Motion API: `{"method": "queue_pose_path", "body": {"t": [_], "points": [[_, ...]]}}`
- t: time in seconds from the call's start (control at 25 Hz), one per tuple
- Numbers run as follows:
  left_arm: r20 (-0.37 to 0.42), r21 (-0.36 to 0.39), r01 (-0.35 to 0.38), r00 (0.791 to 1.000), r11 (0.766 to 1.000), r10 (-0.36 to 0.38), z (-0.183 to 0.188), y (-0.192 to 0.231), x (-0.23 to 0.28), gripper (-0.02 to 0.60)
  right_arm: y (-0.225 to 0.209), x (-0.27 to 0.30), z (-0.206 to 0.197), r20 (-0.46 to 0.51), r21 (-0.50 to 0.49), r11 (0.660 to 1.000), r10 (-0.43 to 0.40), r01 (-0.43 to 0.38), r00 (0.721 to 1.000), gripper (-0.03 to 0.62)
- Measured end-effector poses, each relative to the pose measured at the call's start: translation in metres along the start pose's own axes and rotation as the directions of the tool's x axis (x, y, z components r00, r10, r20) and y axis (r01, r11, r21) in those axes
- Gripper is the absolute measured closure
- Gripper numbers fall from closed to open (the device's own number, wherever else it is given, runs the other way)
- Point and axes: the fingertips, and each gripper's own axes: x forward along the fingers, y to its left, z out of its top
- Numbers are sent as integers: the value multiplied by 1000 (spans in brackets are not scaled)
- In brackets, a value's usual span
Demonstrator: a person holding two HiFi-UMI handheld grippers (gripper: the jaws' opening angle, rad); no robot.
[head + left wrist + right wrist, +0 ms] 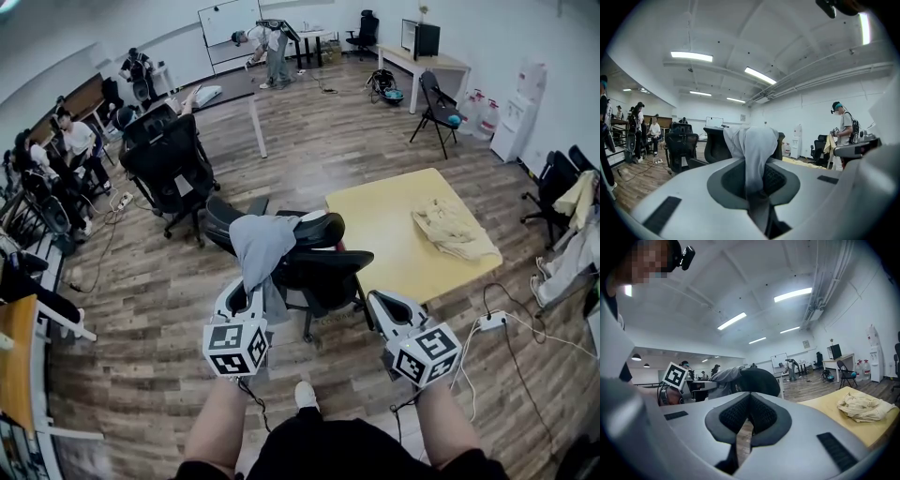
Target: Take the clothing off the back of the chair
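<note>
A grey garment (261,246) hangs over the back of a black office chair (323,267) just ahead of me. My left gripper (246,291) is at the garment's lower hanging end. In the left gripper view the grey cloth (757,150) runs down between the two pads, and the left gripper (758,199) is shut on it. My right gripper (380,302) is beside the chair's right side, apart from the cloth. In the right gripper view the right gripper (749,416) has its pads together with nothing between them, and the garment (723,376) and chair back (759,380) lie beyond.
A yellow table (394,216) with a crumpled cream cloth (455,230) stands right of the chair. Another black chair (169,164) is at the back left. A power strip (492,322) and cables lie on the wooden floor at right. People sit along the left wall.
</note>
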Motion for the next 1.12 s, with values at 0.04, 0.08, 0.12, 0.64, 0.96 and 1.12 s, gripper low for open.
{"method": "queue_pose_path", "body": {"t": [0.04, 0.08, 0.12, 0.64, 0.96, 1.12], "points": [[0, -4, 0, 1000, 1000, 0, -1, -1, -5, 519, 3, -3, 1, 2, 0, 1000, 1, -1, 1000, 582], [0, -6, -2, 1000, 1000, 2, -1, -2, -10, 520, 6, -5, 2, 4, 0, 1000, 4, -4, 1000, 582], [1, -6, -6, 1000, 1000, 6, -1, -3, -15, 520, 8, -7, 3, 6, -1, 1000, 10, -10, 1000, 580], [1, -23, -103, 995, 994, 103, -16, -37, -112, 521, 51, -60, -8, -15, -32, 989, 145, -145, 989, 582], [-33, -38, -164, 986, 986, 163, -46, -50, -170, 522, 74, -79, -38, -56, 5, 977, 212, -212, 976, 580], [-53, -57, -199, 979, 978, 197, -58, -43, -194, 522, 93, -78, -51, -75, 15, 966, 259, -259, 963, 582]]}}
